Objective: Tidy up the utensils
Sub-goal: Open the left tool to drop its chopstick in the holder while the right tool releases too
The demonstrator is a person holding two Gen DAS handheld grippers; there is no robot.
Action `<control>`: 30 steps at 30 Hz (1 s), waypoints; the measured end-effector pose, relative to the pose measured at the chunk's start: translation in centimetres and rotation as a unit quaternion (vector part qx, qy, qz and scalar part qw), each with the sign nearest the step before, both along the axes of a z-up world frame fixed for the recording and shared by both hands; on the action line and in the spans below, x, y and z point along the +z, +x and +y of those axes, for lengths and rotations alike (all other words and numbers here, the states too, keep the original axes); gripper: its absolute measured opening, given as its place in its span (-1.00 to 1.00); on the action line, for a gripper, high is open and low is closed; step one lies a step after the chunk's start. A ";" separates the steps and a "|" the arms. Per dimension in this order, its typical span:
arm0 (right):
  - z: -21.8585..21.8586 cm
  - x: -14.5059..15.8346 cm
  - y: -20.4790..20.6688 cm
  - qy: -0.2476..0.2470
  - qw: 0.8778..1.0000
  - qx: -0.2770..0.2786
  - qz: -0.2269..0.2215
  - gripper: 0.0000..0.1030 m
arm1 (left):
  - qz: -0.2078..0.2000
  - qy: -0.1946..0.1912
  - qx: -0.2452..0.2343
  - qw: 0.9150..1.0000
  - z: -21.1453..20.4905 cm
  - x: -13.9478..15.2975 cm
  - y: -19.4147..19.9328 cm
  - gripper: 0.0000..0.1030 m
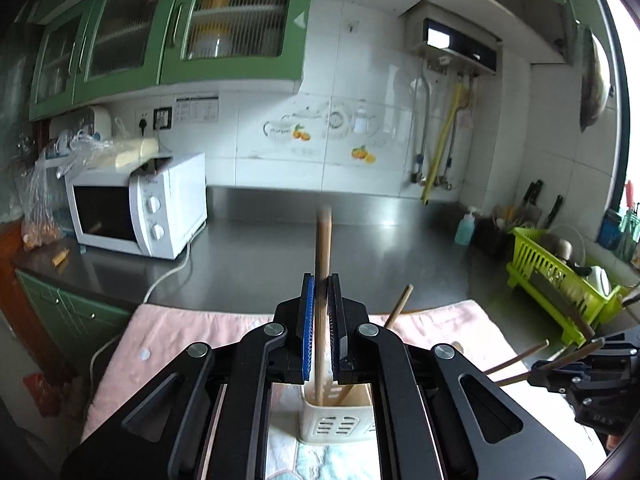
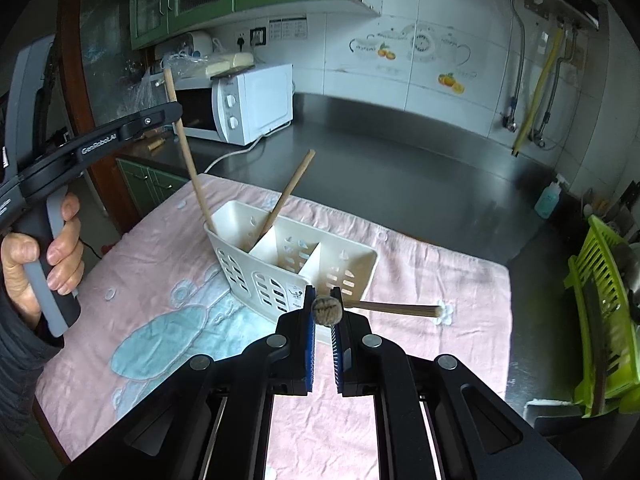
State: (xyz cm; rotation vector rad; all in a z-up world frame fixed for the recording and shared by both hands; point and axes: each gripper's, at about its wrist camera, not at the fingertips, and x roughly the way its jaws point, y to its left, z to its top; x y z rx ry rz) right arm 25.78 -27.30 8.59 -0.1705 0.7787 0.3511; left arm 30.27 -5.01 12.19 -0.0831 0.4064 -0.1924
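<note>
Two chopsticks [image 1: 322,264] between left fingers [image 1: 307,320] — holder [image 1: 336,420] below

chopsticks [image 2: 286,194] crowding caddy [image 2: 240,272] left end, other compartments open

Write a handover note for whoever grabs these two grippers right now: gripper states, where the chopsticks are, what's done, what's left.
Left gripper: shut on a chopstick, held near upright, its lower end already inside the holder's end compartment.
Right gripper: shut on a bundle of chopsticks, seen end-on, above the pink cloth just in front of the holder.
Done: one chopstick leans in that same end compartment.
On the cloth: one chopstick lies by the holder's near side.
Left: release the left chopstick, load the right bundle, then pick up the loose one. The other two compartments look empty.
</note>
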 end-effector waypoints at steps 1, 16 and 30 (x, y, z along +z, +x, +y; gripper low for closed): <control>0.0 -0.3 0.3 0.002 1.000 -0.004 0.001 -0.86 | 0.004 -0.001 0.000 1.000 0.1 -0.2 0.1 -0.88; -0.9 0.5 -3.4 0.010 0.999 -0.034 -0.041 -0.47 | 0.007 0.008 -0.006 1.000 1.8 0.2 -5.8 -0.74; -0.3 -4.7 -16.4 0.035 0.998 -0.010 -0.043 -0.41 | 0.041 0.041 -0.031 0.998 3.2 -5.7 -19.3 -0.27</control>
